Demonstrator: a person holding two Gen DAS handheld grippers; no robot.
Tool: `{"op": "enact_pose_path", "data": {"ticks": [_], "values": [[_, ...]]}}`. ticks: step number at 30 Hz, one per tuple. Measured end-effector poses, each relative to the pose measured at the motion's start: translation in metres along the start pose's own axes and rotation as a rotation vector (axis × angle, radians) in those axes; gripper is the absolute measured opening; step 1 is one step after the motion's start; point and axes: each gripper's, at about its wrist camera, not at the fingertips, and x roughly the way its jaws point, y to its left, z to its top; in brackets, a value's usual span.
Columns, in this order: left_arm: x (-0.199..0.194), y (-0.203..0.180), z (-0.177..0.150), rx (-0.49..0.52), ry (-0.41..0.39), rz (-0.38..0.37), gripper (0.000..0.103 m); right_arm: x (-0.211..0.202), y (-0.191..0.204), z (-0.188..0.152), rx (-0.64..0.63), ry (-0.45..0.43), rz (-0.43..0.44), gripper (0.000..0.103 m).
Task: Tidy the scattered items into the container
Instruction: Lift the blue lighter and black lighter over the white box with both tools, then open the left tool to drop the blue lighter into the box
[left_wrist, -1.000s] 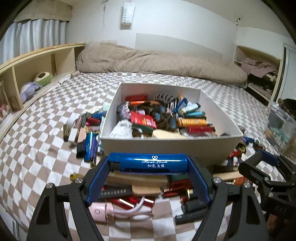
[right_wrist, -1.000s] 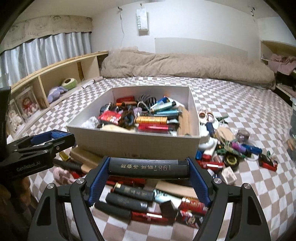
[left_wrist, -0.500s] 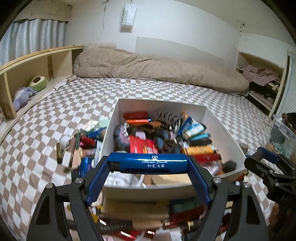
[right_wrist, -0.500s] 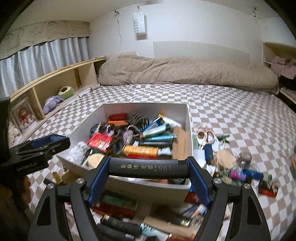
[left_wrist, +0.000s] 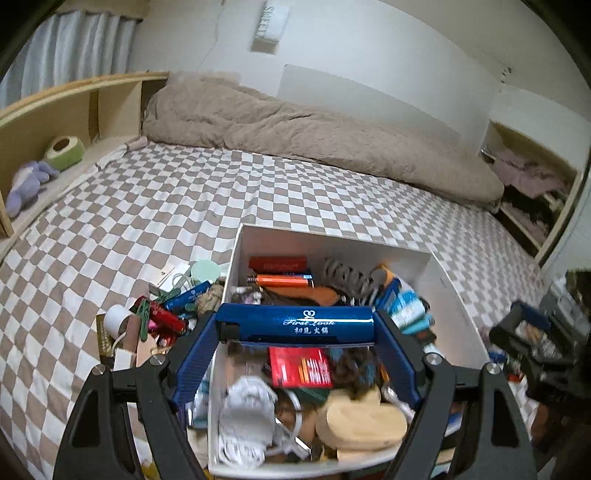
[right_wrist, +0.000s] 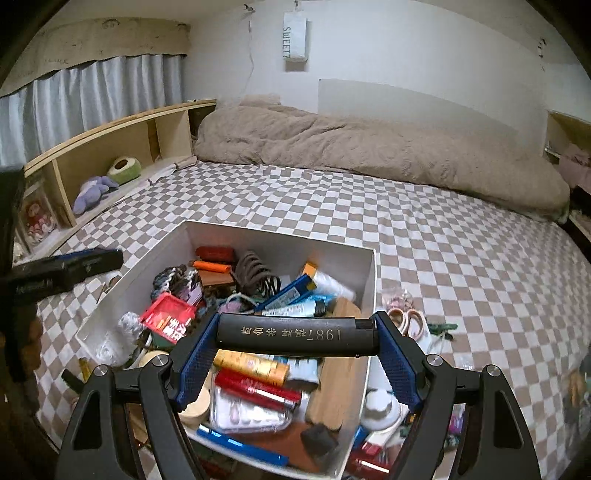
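The left gripper (left_wrist: 295, 326) clamps a blue cylinder (left_wrist: 295, 324) crosswise by its ends between its blue pads, above the near part of the white box (left_wrist: 332, 240), which sits crammed with odds and ends on the checkered bedspread (left_wrist: 147, 206). Beside it the right gripper (right_wrist: 295, 338) pinches a black cylinder (right_wrist: 295, 335) likewise over the box, with loose items (right_wrist: 406, 321) strewn just right of it.

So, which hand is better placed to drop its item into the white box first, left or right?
Either, but slightly the right. The right tool holds its black lighter over the middle of the white box. The left tool holds its blue lighter nearer the box's left wall.
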Motion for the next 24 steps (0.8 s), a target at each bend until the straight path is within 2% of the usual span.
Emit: {"op": "enact_pose_path", "data": {"ticks": [6, 10, 16, 24], "values": [[0.017, -0.006, 0.030, 0.017, 0.012, 0.018, 0.082, 0.017, 0.006, 0.007, 0.000, 0.025, 0.043, 0.081], [0.038, -0.014, 0.041, 0.029, 0.050, 0.017, 0.082, 0.030, 0.008, 0.005, 0.026, 0.028, 0.068, 0.081], [0.084, -0.024, 0.048, 0.070, 0.132, 0.096, 0.082, 0.043, 0.014, 0.000, 0.037, 0.038, 0.085, 0.081], [0.128, -0.018, 0.046, 0.065, 0.223, 0.143, 0.083, 0.045, 0.010, 0.004, -0.006, 0.054, 0.073, 0.081]]}}
